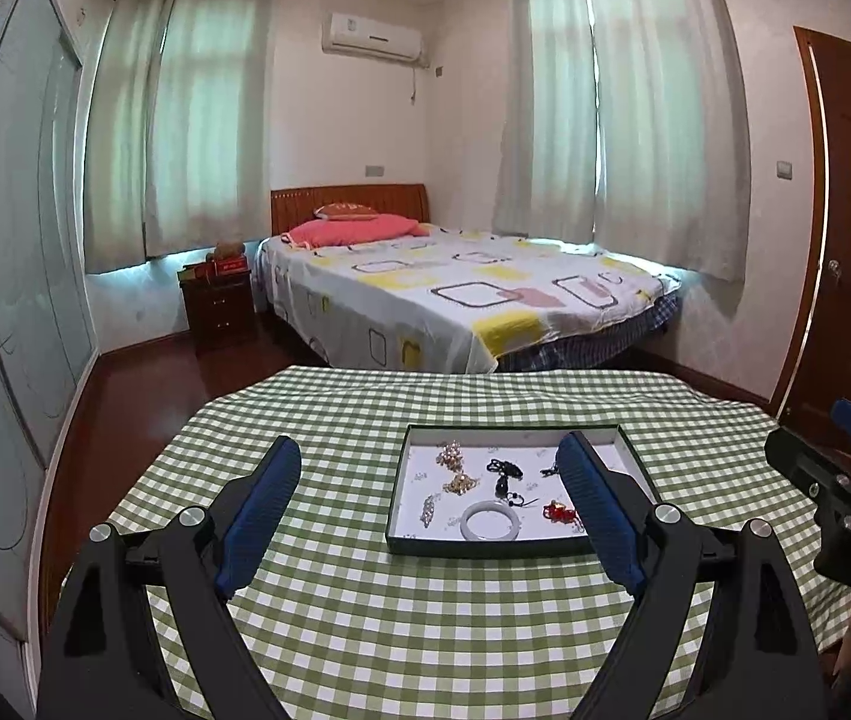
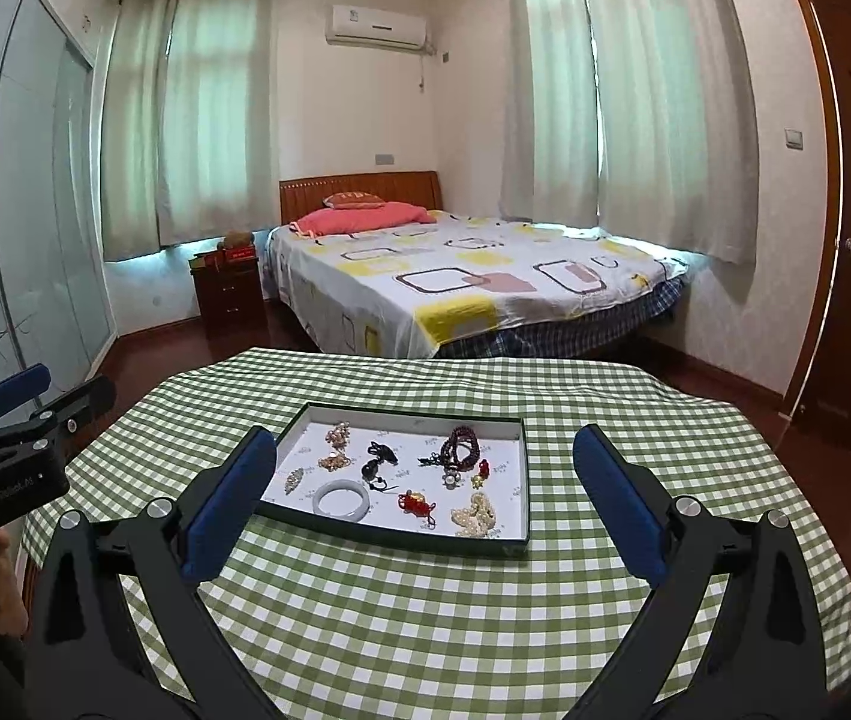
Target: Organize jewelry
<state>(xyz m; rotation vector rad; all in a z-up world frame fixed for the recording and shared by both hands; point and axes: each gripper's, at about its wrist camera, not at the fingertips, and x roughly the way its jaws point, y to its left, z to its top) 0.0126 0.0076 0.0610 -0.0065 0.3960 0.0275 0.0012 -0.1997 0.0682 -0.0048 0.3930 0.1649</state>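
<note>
Over on the left, the left gripper (image 1: pixel 425 504) hangs above the green checked tablecloth (image 1: pixel 425 630), jaws spread wide with nothing between them. Next comes the shallow tray (image 2: pixel 299 420) near the table's middle, holding a white bangle (image 2: pixel 341 499), a dark bead bracelet (image 2: pixel 464 447) and a pearl strand (image 2: pixel 476 515). Rightmost, the right gripper (image 2: pixel 425 498) also hovers wide open and empty.

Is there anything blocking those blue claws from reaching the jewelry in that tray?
Nothing visible does. The tray lies uncovered on the checked tablecloth, with only bare cloth between it and the open right gripper and open left gripper.
</note>
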